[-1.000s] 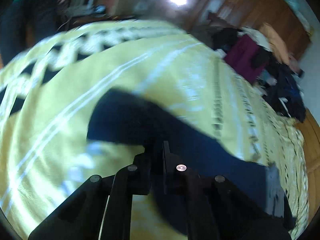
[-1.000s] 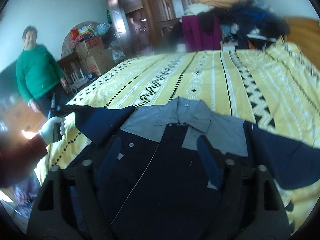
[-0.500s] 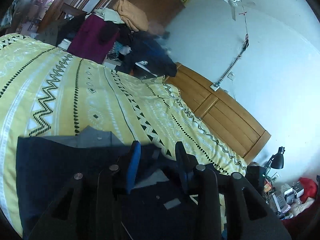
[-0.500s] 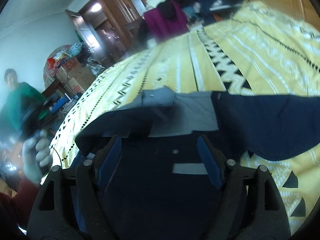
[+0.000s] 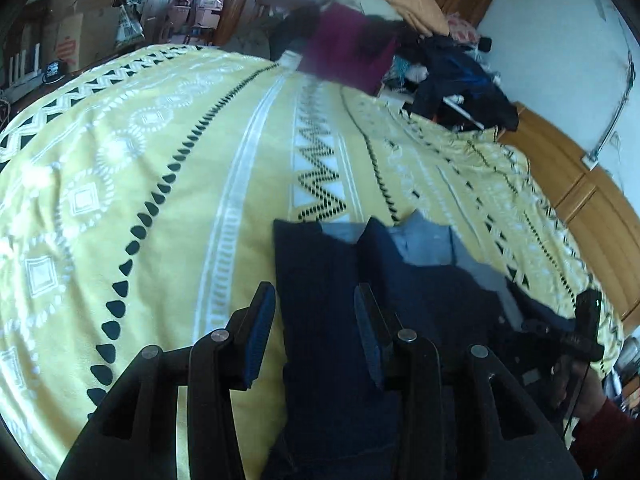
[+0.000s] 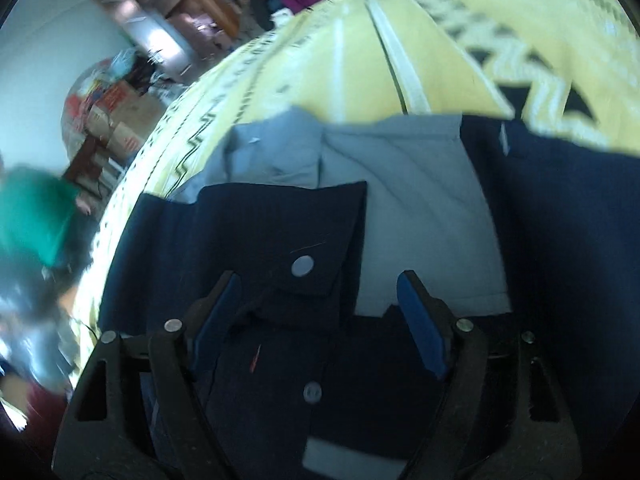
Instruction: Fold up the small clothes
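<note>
Navy jacket (image 5: 328, 320) with grey collar (image 6: 400, 184) flat on yellow patterned bed (image 5: 160, 200). Left gripper (image 5: 314, 332) open over left sleeve; right gripper (image 6: 320, 312) open over cuff, 12 o'clock.

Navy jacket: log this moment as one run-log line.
navy jacket: flat on yellow bedspread, left sleeve folded across front | left gripper: open | right gripper: open | holding: nothing

Navy shirt (image 6: 256, 236) with grey collar, front up (one sleeve folded inward)
</note>
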Tool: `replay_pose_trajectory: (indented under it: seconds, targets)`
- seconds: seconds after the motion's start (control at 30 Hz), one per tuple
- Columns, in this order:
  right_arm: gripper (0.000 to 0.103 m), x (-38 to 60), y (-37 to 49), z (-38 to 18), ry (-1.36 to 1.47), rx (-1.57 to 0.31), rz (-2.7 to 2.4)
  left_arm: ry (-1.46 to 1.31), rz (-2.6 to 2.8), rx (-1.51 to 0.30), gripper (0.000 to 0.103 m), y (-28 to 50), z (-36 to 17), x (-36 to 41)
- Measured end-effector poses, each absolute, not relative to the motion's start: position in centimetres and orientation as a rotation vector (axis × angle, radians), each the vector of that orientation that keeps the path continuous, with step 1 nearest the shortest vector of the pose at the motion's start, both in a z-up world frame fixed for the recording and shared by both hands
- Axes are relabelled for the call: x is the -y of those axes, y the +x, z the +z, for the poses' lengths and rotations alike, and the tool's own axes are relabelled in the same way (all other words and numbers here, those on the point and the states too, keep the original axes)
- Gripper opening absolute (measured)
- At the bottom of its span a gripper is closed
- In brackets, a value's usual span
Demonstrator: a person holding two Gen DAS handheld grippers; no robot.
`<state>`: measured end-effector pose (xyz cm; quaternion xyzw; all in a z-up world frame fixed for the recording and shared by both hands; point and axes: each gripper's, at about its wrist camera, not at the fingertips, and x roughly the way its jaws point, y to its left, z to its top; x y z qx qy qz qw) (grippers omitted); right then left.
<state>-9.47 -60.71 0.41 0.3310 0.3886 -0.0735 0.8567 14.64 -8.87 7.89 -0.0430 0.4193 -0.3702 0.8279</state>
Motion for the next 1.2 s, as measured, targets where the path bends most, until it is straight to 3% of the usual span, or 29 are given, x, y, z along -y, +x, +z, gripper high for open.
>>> replay_pose_trajectory:
  seconds: [0.1,0.17,0.2,0.23,0.33,0.5,0.63,0.77,0.97,1.03,1.1,1.2]
  targets:
    - [0.078,60.7,-9.0,-0.4,0.708,-0.828,-0.163,-0.025,-0.806,-0.895,0.041,14.3,6.8,9.7]
    - [0.055,60.7,-8.7,-0.6,0.739,-0.817,-0.137,0.008,-0.787,-0.895,0.041,14.3,6.3,10.3]
    - [0.028,60.7,-8.6,-1.0,0.774,-0.831,-0.111,0.017,-0.775,-0.897,0.041,14.2,6.1,10.5]
    - [0.011,60.8,-8.3,-1.3,0.791,-0.844,-0.108,0.023,-0.766,-0.896,0.041,14.3,5.8,10.7]
    - [0.003,60.9,-9.0,-0.9,0.794,-0.829,-0.104,0.058,-0.768,-0.891,0.041,14.1,5.3,11.7]
    - [0.001,61.9,-13.0,1.7,0.746,-0.751,-0.175,0.236,-0.754,-0.911,0.042,13.4,3.4,14.5]
    - [0.002,63.7,-15.4,0.5,0.763,-0.785,-0.231,0.372,-0.69,-0.968,0.045,13.4,0.7,15.8]
    - [0.003,64.0,-15.2,0.0,0.709,-0.81,-0.257,0.355,-0.67,-0.958,0.046,13.2,1.7,15.6]
    - [0.003,62.7,-15.6,1.4,0.61,-0.78,-0.272,0.299,-0.827,-0.803,0.047,8.8,6.1,17.7]
    - [0.003,62.9,-15.9,1.0,0.613,-0.798,-0.286,0.361,-0.853,-0.846,0.057,8.1,5.0,20.2]
    - [0.007,63.2,-16.2,0.8,0.605,-0.827,-0.324,0.478,-0.86,-0.999,0.064,8.1,1.1,23.2]
    - [0.008,62.6,-18.1,3.3,0.555,-0.749,-0.366,0.487,-0.863,-0.957,0.066,6.7,1.3,24.2]
